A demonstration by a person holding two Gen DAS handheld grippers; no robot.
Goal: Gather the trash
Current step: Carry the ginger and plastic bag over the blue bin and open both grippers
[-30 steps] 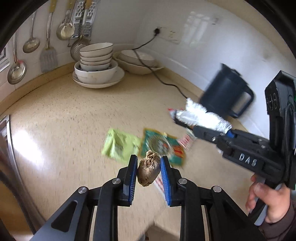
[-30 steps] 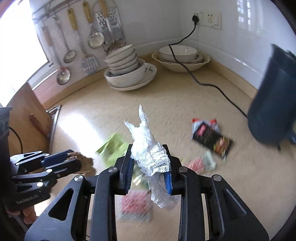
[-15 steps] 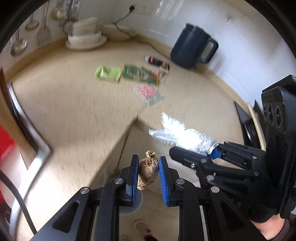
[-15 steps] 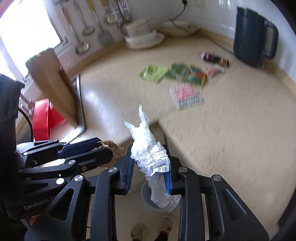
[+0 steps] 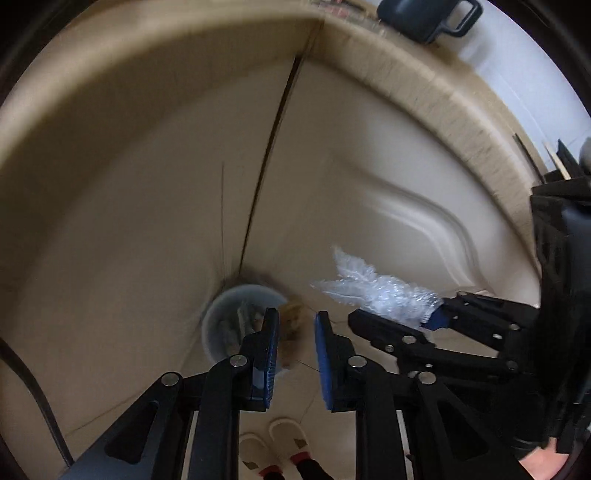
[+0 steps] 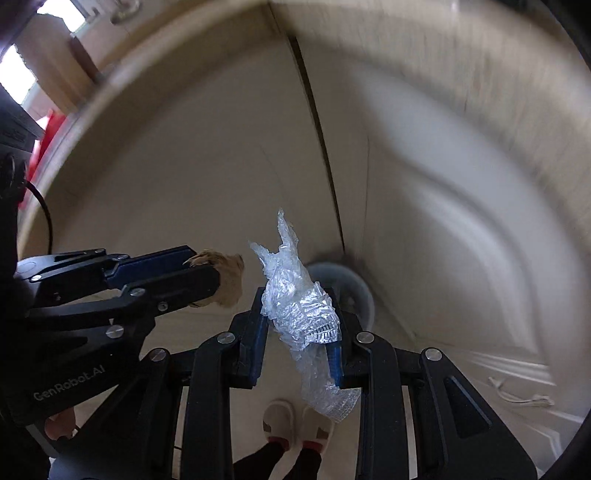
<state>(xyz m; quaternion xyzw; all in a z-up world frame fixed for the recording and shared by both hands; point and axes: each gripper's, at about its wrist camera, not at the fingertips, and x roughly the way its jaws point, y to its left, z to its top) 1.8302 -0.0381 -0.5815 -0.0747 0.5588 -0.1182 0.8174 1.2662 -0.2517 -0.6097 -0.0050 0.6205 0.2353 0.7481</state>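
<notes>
Both grippers point down at the floor in front of the cabinets. A grey round trash bin (image 5: 236, 317) stands on the floor below them; it also shows in the right wrist view (image 6: 351, 291). My left gripper (image 5: 295, 332) has its jaws a little apart, and the brown crumpled paper wad (image 5: 291, 325) shows blurred between and below them; in the right wrist view the wad (image 6: 229, 280) is at the left fingertips. My right gripper (image 6: 299, 325) is shut on a crumpled clear plastic wrap (image 6: 299, 302), also seen in the left wrist view (image 5: 384, 295).
Beige cabinet doors (image 5: 147, 166) and the counter edge (image 5: 424, 81) curve around the view. A dark blue kettle (image 5: 424, 14) stands on the counter top. The person's feet in slippers (image 6: 295, 424) are on the floor below.
Both grippers have swung off the counter and down over the floor bin. The left jaws have opened slightly and the brown wad looks blurred, slipping down. The right still holds the plastic wrap.
</notes>
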